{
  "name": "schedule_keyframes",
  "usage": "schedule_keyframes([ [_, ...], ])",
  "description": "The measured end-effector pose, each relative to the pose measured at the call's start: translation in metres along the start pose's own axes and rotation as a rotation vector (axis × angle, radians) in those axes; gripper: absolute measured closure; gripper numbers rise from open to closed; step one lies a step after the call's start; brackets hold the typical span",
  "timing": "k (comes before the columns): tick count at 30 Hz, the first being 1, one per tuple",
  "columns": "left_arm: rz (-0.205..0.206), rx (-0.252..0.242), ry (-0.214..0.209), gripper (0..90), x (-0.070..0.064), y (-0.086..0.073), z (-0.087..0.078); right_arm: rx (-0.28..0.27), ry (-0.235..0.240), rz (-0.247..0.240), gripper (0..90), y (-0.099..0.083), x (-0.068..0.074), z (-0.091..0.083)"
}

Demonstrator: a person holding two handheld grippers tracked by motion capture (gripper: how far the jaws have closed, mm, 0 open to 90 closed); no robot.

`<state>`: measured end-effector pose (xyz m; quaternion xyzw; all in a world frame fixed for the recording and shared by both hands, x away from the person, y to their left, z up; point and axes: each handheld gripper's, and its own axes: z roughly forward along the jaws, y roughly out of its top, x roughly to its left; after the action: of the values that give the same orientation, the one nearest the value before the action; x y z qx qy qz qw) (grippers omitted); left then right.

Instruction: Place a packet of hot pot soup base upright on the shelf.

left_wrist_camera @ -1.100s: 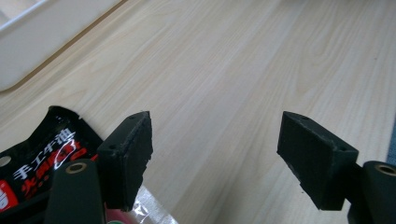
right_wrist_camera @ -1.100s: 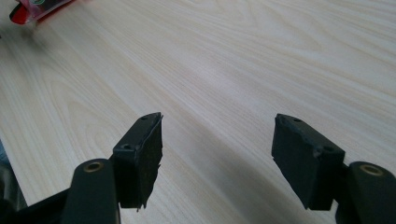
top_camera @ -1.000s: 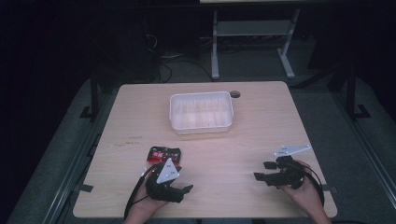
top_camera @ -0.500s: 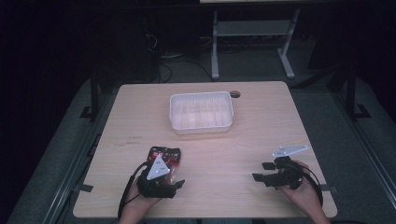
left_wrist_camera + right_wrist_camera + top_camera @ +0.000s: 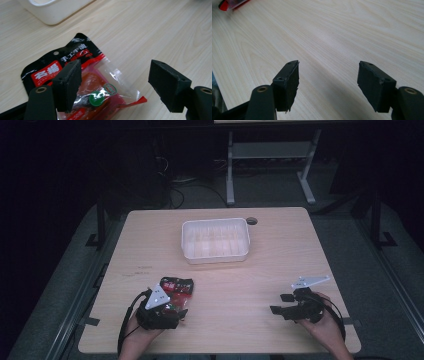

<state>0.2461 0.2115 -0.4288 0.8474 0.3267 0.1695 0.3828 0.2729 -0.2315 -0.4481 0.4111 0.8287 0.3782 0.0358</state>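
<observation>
A red and black snack packet point(image 5: 82, 82) point(image 5: 176, 286) lies flat on the wooden table point(image 5: 280, 265) near the front left. My left gripper point(image 5: 115, 86) point(image 5: 170, 311) hovers open just over its near end, one jaw above the packet and the other beside its right edge. My right gripper point(image 5: 328, 83) point(image 5: 282, 304) is open over bare wood at the front right, with nothing between its jaws. A corner of the packet point(image 5: 230, 3) shows at the top left of the right gripper view.
A white rectangular tray point(image 5: 216, 254) stands empty at the middle back of the table; its corner point(image 5: 53, 11) appears beyond the packet. A round cable hole point(image 5: 251, 221) sits behind the tray. Table edges are close to both hands.
My left gripper has moved left and forward over the snack packet. The right gripper has stayed almost still.
</observation>
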Motion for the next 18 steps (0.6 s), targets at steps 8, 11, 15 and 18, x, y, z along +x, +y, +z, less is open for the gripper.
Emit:
schedule_keyframes([
  [8,-0.009,0.006,0.027,26.0,0.006,-0.003,-0.004,-0.004,0.004,0.001,33.2,0.0,0.0,0.0],
  [11,-0.012,0.008,0.035,25.9,0.008,-0.004,-0.004,-0.005,0.005,0.001,33.3,0.0,0.0,0.0],
  [15,-0.026,0.022,0.036,25.0,0.011,-0.006,-0.003,-0.004,0.006,0.001,33.3,0.0,0.0,0.0],
  [18,-0.033,0.032,0.041,24.3,0.013,-0.007,-0.003,-0.003,0.007,-0.002,33.3,0.0,0.001,0.0],
])
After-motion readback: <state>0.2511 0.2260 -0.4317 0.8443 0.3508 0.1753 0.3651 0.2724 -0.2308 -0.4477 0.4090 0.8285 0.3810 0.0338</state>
